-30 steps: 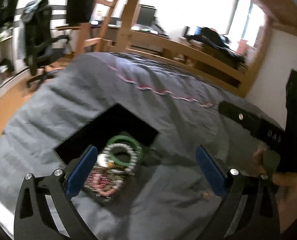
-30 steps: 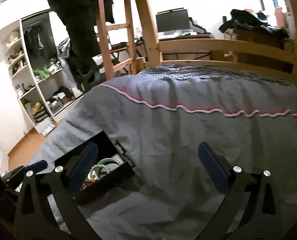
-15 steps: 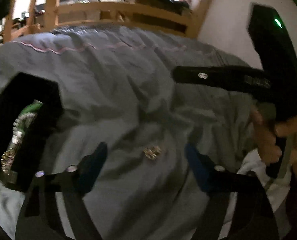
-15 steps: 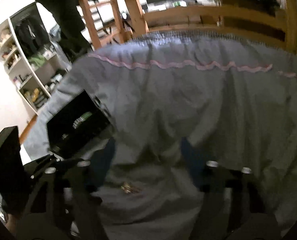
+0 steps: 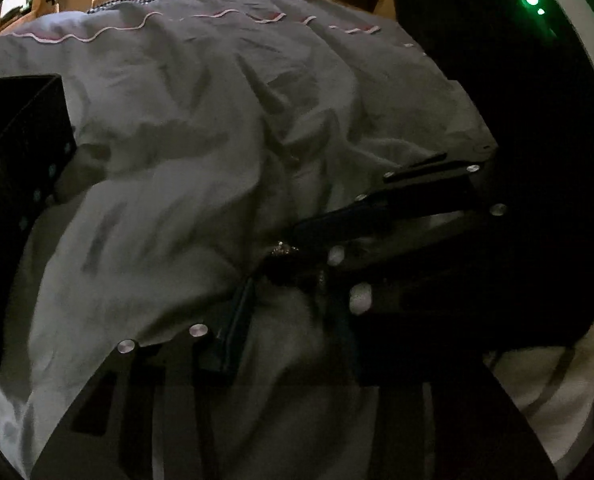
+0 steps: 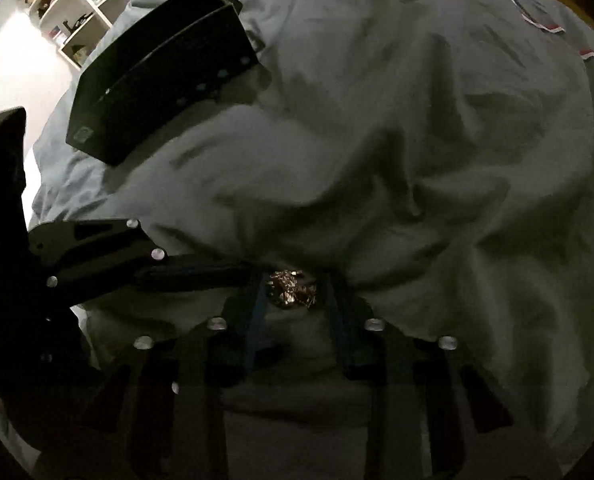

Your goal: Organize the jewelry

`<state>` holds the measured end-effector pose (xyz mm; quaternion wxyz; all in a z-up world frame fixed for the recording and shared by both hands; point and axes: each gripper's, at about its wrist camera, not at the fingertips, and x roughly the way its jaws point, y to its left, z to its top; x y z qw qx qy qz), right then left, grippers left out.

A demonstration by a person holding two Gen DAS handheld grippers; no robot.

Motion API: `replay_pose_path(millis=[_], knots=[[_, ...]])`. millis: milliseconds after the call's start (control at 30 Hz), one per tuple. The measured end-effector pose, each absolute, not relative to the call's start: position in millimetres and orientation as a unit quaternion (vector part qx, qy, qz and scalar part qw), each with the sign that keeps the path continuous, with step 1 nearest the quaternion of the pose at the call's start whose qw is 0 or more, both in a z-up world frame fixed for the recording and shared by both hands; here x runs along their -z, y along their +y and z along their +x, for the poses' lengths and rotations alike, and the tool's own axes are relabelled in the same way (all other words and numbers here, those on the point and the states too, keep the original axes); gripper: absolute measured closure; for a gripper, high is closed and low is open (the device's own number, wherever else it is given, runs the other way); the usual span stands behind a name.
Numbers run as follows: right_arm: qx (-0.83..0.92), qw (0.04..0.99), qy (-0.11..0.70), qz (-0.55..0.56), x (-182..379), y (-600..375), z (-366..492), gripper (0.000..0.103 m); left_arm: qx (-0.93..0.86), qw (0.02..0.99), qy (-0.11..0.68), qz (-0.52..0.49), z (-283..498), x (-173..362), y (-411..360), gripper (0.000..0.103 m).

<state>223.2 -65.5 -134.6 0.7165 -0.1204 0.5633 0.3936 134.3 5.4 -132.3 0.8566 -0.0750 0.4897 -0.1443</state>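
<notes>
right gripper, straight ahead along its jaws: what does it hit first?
The right gripper would meet the small gold jewelry piece first; it already lies between the blue jaws on the grey duvet. Directly beyond is a duvet fold. Depth is unclear, so contact isn't confirmed.

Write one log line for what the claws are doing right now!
right claw: around gold jewelry, on grey blanket | left claw: beside it, grip unclear | black box: farther back-left
</notes>
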Motion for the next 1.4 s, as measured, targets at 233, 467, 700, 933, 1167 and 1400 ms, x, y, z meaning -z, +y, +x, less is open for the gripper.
replay_pose_path(millis=[233, 467, 700, 933, 1167, 1400], knots=[[-0.414, 0.728, 0.546, -0.006, 112.9, -86.0, 240.6, 0.092, 0.142, 0.868, 0.466, -0.091, 128.5, 122.8, 13.8, 0.068], [-0.453, 0.718, 0.52, 0.091, 91.9, -103.7, 238.1, 0.092, 0.121, 0.9, 0.406, -0.105, 115.2, 92.1, 26.6, 0.068], [-0.455, 0.737, 0.488, 0.11, 58.1, -98.1, 234.5, 0.092, 0.092, 0.917, 0.377, -0.095, 105.8, 61.9, 31.7, 0.068], [-0.449, 0.759, 0.454, 0.129, 26.5, -97.8, 221.9, 0.092, 0.019, 0.929, 0.356, -0.098, 94.0, 27.2, 49.1, 0.046], [-0.436, 0.783, 0.433, 0.097, 1.7, -67.8, 205.7, 0.092, -0.093, 0.926, 0.348, -0.11, 77.8, 0.8, 92.5, 0.024], [-0.448, 0.791, 0.411, 0.06, -16.4, -13.7, 198.2, 0.092, -0.161, 0.914, 0.34, -0.153, 65.1, -6.5, 143.7, 0.012]])
